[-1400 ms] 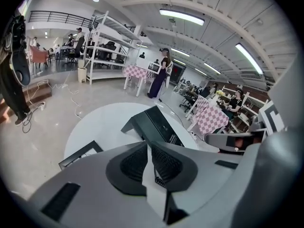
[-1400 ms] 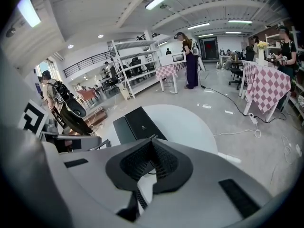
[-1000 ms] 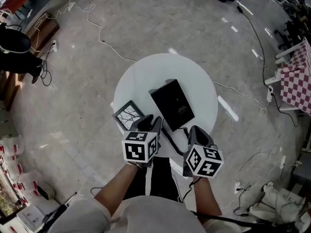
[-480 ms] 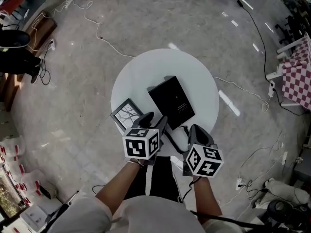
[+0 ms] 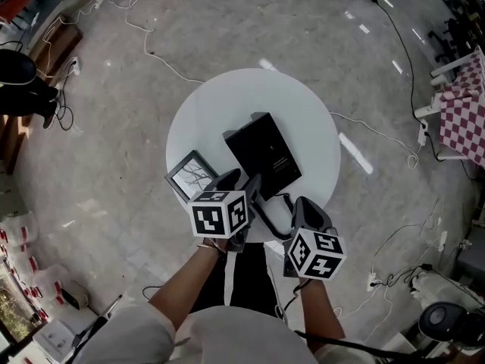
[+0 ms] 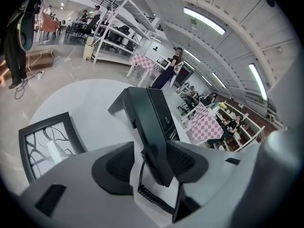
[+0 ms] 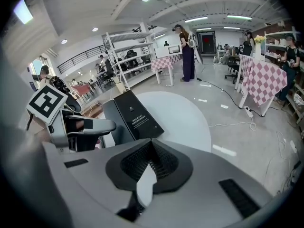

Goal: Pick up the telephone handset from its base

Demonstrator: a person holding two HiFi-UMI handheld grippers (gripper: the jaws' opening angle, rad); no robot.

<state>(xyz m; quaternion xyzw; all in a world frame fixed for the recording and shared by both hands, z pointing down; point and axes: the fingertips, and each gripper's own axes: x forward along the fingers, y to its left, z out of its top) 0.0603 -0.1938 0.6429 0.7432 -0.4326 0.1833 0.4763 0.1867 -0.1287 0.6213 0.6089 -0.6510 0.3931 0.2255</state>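
Note:
A black telephone base [image 5: 271,154] sits mid-way on the round white table [image 5: 303,120]. The handset [image 5: 239,156] lies along the base's left side. Its coiled cord [image 5: 265,217] loops toward the table's near edge. My left gripper [image 5: 241,183] is open wide at the handset's near end. In the left gripper view the handset [image 6: 147,127] runs between the jaws of my left gripper [image 6: 151,163]. The left pad [image 6: 118,165] stands clear of it and the right pad [image 6: 187,161] is close beside it. My right gripper [image 5: 305,205] is shut and empty, near the table's front edge; in the right gripper view my right gripper [image 7: 149,158] shows its pads together.
A black picture frame [image 5: 189,175] lies on the table left of the phone, beside the left gripper. White cables [image 5: 151,51] trail over the floor. A table with a checked cloth [image 5: 462,120] stands at the right. Shelving and people [image 7: 187,51] stand far behind.
The left gripper's jaws have spread wide and it has slid down and forward round the handset's near end. The right gripper has kept still.

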